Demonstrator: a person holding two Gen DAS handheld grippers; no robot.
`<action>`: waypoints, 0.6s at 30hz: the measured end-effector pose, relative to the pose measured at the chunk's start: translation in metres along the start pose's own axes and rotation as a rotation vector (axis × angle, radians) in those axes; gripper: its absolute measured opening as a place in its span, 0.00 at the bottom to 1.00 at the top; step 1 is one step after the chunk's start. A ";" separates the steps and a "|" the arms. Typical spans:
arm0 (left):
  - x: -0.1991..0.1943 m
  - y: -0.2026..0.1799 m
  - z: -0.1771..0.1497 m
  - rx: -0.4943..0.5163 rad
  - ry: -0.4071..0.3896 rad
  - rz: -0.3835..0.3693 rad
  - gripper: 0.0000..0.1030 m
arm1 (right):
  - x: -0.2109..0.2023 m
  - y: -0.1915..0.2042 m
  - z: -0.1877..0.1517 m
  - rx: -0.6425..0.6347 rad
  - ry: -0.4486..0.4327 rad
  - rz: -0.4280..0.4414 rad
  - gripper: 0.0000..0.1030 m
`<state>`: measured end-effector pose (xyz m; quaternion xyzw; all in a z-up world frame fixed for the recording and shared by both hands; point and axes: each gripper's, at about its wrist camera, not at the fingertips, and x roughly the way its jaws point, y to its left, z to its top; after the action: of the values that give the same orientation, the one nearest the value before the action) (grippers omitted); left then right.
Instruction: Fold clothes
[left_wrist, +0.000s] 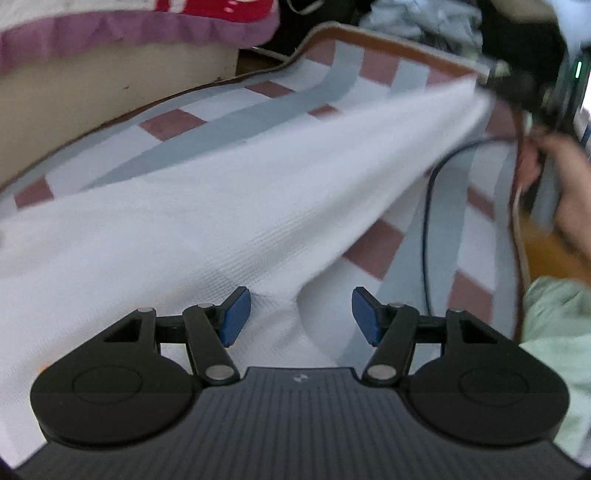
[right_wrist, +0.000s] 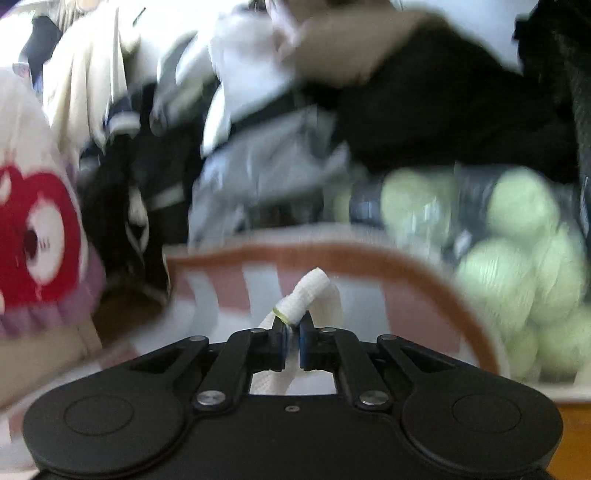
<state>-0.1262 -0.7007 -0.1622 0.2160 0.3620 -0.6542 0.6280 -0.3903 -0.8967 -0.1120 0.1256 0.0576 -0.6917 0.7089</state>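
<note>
A white knitted garment lies spread over a checked mat of white, grey and dull red squares with a brown border. One corner is pulled taut toward the upper right, where my right gripper holds it. In the right wrist view that gripper is shut on a bunched white edge of the garment, which sticks out past the blue pads. My left gripper hovers low over the near part of the garment, its blue pads wide apart with only cloth lying below them.
A person's hand and a dark cable are at the right. A pink-edged cushion lies at the back left. Beyond the mat's far border sit a pile of mixed clothes and pale green yarn balls.
</note>
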 end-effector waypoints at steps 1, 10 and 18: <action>0.003 0.000 0.000 -0.012 0.007 -0.015 0.60 | -0.003 0.003 0.003 -0.029 -0.016 -0.003 0.07; 0.015 0.028 -0.003 -0.263 -0.046 -0.284 0.62 | 0.003 -0.015 0.003 0.122 0.065 0.017 0.07; -0.033 0.058 0.007 -0.276 -0.171 -0.162 0.64 | 0.013 -0.017 -0.007 0.111 0.104 -0.014 0.07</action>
<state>-0.0641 -0.6806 -0.1450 0.0412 0.4098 -0.6628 0.6253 -0.4059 -0.9075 -0.1233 0.2000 0.0566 -0.6914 0.6919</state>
